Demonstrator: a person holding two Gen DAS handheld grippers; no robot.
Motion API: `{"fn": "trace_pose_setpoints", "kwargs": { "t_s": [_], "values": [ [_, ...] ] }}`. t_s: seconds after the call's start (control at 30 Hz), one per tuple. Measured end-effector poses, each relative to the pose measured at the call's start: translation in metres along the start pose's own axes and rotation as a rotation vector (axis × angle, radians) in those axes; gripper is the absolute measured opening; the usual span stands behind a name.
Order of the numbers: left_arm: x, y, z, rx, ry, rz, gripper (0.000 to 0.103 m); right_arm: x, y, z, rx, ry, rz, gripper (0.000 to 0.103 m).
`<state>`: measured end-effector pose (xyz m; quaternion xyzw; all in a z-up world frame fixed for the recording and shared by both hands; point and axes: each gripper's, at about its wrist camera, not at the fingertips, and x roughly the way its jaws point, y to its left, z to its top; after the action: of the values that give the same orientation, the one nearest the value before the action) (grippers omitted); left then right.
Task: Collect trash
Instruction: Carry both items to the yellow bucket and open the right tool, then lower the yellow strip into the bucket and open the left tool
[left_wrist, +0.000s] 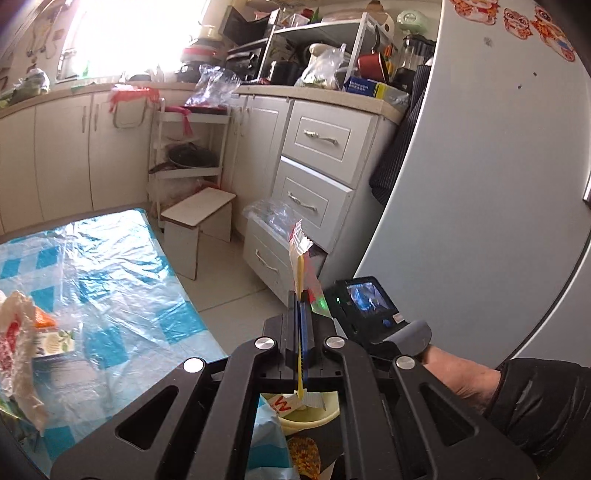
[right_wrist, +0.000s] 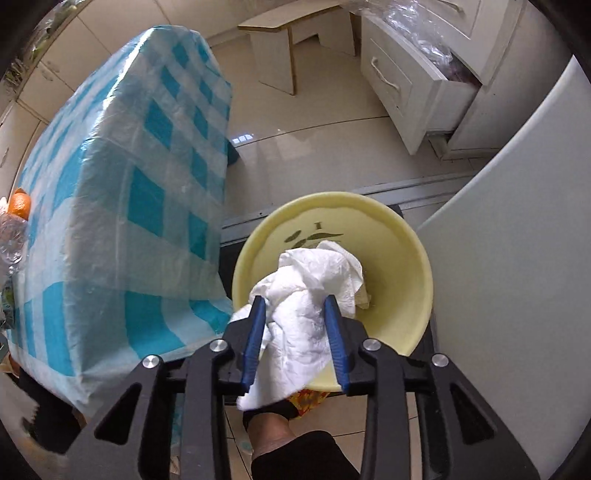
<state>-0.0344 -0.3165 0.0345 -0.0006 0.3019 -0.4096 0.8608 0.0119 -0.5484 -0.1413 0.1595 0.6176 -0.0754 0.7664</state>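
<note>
Crumpled white tissue (right_wrist: 310, 295), pale yellow basin (right_wrist: 399, 236)

Bench (right_wrist: 122, 206), left of the fingers: covered by blue-checked cloth under clear plastic film. An orange (right_wrist: 19, 205) rests at its far-left edge. Bowl (right_wrist: 399, 236): support unclear.

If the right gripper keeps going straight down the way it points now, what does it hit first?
Most likely the yellow basin. The right gripper points steeply down into it, with the crumpled white tissue between its parted fingers and partly over the bowl. Depth is unclear, but nothing else seems to lie in that line.
</note>
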Motion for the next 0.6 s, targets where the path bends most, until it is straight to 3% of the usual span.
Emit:
{"fn": "trace_pose_setpoints", "kwargs": {
  "t_s": [0.07,0.17,0.37,0.5,0.6],
  "values": [
    [0.021,-0.001,-0.007,-0.016,0.038,-0.002,0.001,-0.004,-0.014,0.002,0.059,-0.025,-0.023,0.052],
    [0.045,-0.003,-0.02,-0.035,0.087,-0.006,0.001,-0.02,-0.031,0.002,0.144,-0.094,-0.02,0.061],
    [0.081,-0.01,-0.046,-0.029,0.171,-0.004,0.001,-0.072,-0.051,0.0,0.257,-0.323,-0.002,0.068],
    [0.106,-0.016,-0.06,-0.027,0.223,0.005,0.001,-0.109,-0.052,-0.003,0.275,-0.501,0.027,0.072],
    [0.127,-0.023,-0.069,-0.021,0.26,0.017,0.001,-0.123,-0.053,-0.005,0.278,-0.584,0.028,0.076]
  ]
}}
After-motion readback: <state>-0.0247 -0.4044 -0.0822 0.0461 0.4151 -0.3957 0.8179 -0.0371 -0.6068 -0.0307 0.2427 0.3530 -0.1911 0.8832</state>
